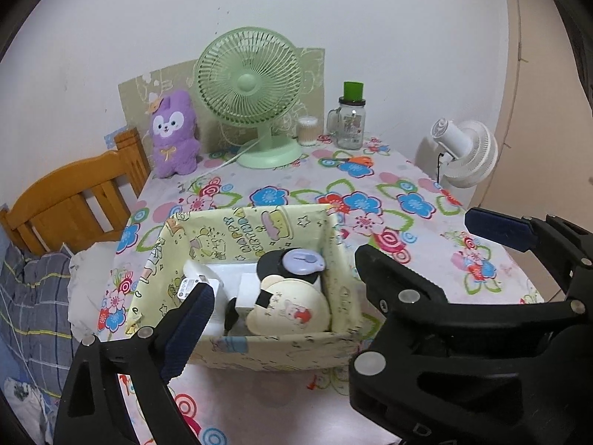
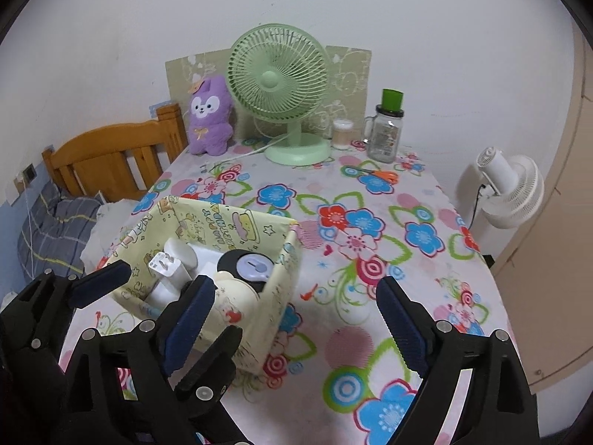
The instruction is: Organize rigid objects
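Note:
A pale yellow cartoon-print box (image 1: 229,346) (image 2: 274,296) stands on the flowered table. Inside lie a cream round case (image 1: 292,311) (image 2: 231,298), a black item with a lilac lid (image 1: 296,263) (image 2: 252,265), and a white charger plug (image 1: 192,285) (image 2: 166,265). My left gripper (image 1: 333,289) is open and empty just in front of the box; it also shows at the left of the right wrist view (image 2: 155,296). My right gripper (image 2: 292,326) is open and empty, to the right of the box; it shows in the left wrist view (image 1: 426,248).
At the back stand a green desk fan (image 1: 250,92) (image 2: 281,85), a purple plush (image 1: 172,133) (image 2: 209,116), a cotton-swab jar (image 1: 308,130), a glass mug jar with green lid (image 1: 350,118) (image 2: 385,129), and orange scissors (image 2: 383,175). A wooden headboard (image 1: 74,200) is left, a white fan (image 2: 511,189) right.

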